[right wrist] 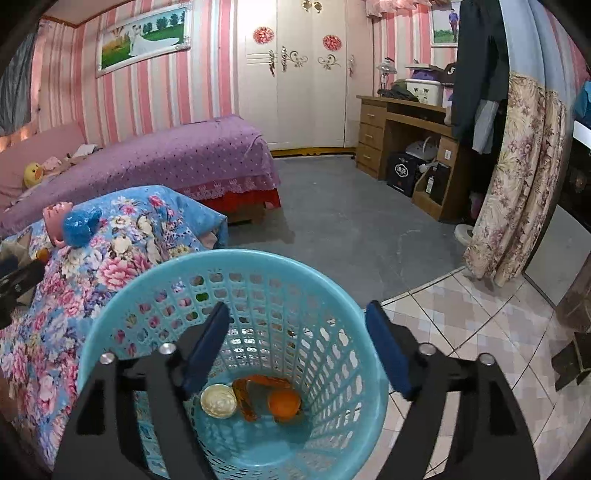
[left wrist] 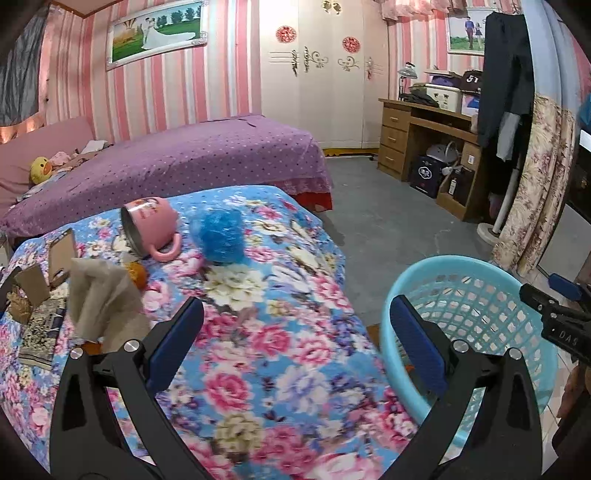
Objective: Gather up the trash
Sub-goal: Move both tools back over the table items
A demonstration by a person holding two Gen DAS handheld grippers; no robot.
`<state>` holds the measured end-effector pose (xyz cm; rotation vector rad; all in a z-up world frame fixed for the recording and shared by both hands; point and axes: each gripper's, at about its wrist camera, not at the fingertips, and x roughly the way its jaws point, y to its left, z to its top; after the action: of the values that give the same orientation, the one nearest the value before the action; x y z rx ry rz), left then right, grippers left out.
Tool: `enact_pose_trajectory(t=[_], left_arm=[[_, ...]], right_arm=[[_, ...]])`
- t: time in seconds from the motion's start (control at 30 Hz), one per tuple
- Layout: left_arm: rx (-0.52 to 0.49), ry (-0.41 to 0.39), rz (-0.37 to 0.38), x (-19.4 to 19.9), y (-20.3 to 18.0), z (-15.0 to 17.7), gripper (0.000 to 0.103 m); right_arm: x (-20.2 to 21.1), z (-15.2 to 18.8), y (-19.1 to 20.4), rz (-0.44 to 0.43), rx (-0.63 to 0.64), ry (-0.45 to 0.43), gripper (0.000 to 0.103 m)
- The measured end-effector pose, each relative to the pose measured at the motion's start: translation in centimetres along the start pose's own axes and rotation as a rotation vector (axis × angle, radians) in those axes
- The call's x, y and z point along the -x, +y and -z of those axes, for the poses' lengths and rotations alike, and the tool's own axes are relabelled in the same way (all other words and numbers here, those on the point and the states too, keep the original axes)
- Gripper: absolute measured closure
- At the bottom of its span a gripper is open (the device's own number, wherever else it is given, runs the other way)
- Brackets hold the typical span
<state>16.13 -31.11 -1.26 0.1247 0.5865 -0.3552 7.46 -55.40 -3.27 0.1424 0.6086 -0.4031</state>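
Bedroom. Walls (left wrist: 162, 88): pink-and-white vertical stripes, bearing a framed wedding photograph (left wrist: 157, 33). Wardrobe (right wrist: 310, 74): white, double-door, gilt scroll handles, two red round decorations. Bed (left wrist: 207, 155): purple dotted cover, red base. Desk (right wrist: 402, 129): wooden, three drawers, boxes stored on top and beneath. Curtain (right wrist: 517, 177): floral, cream. Floor (right wrist: 351, 221): grey, meeting patterned pink tiles (right wrist: 461, 314).
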Motion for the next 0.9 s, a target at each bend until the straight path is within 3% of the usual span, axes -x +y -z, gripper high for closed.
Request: enact_pose_trajectory(t=[0.13,0.4,0.63,0.9], left_arm=[[0.006,-0.01,-0.012,0.7,1.3,-0.2,0.005],[0.047,-0.027,-0.054,2.5,6.5,-0.3,0.005],[0.092,-0.011,-0.111,4.0,13.6,-0.2,0.005],[0.116,-0.005,-0.253,5.2,22.6,0.8,0.005]], right_arm=[[1.0,-0.6,0.9,0.023,-0.006,-0.056,0.005],[1.4,-1.8,5.6,-0.003,0.056,-0.079,0.004],[1.6,-2.5,10.5,-0.07,0.057,-0.093,0.004],[1.5,-2.6,15.7,-0.144,0.03,-0.097,0.004]])
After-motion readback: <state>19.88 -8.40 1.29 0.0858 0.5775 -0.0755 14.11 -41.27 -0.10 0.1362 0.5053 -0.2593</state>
